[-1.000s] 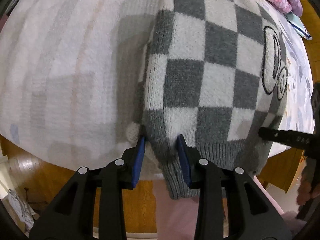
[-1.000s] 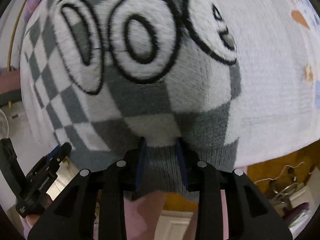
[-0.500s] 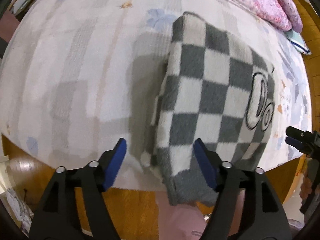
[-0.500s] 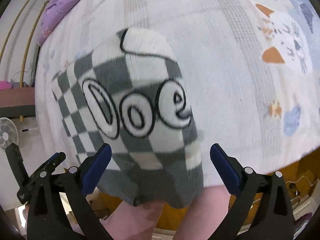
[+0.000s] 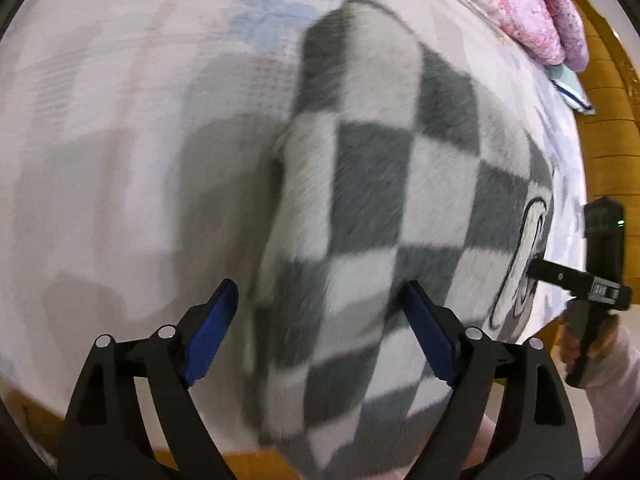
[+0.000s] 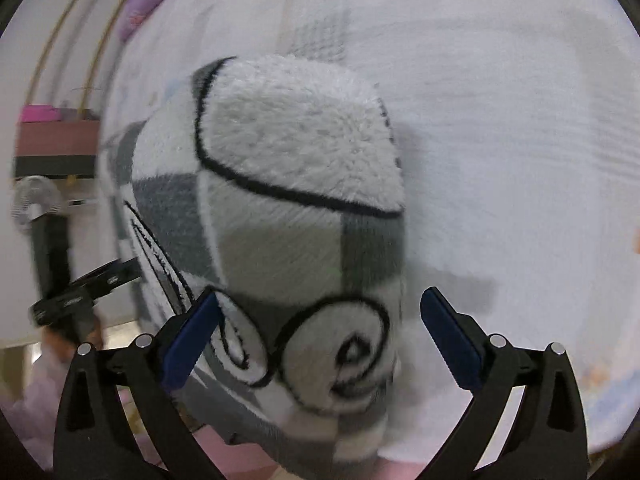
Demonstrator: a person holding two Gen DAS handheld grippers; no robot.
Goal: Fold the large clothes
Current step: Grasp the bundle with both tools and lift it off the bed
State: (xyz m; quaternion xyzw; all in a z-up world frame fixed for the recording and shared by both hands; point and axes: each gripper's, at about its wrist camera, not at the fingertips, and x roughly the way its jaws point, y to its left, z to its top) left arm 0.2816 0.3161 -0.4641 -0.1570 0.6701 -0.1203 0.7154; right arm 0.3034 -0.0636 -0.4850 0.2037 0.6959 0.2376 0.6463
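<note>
Sweater (image 5: pixel 380 216) overhangs the bed (image 5: pixel 120 160) edge; both hand-held grippers' jaws just spread, off it.

Motion blur smears my sweater (image 5: pixel 380 208) in both views. Its near hem runs off the bottom edge and covers the bed's (image 5: pixel 120 140) near edge. My hand (image 6: pixel 72 332) beside the fan (image 6: pixel 34 200) is only a smudge.

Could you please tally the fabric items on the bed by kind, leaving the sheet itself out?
Checkered sweater, folded: 1
Pink and purple bedding, piled at the far end: 1 pile; separate pieces cannot be told apart
Light blue item beneath that pile: 1
Total: 3
</note>
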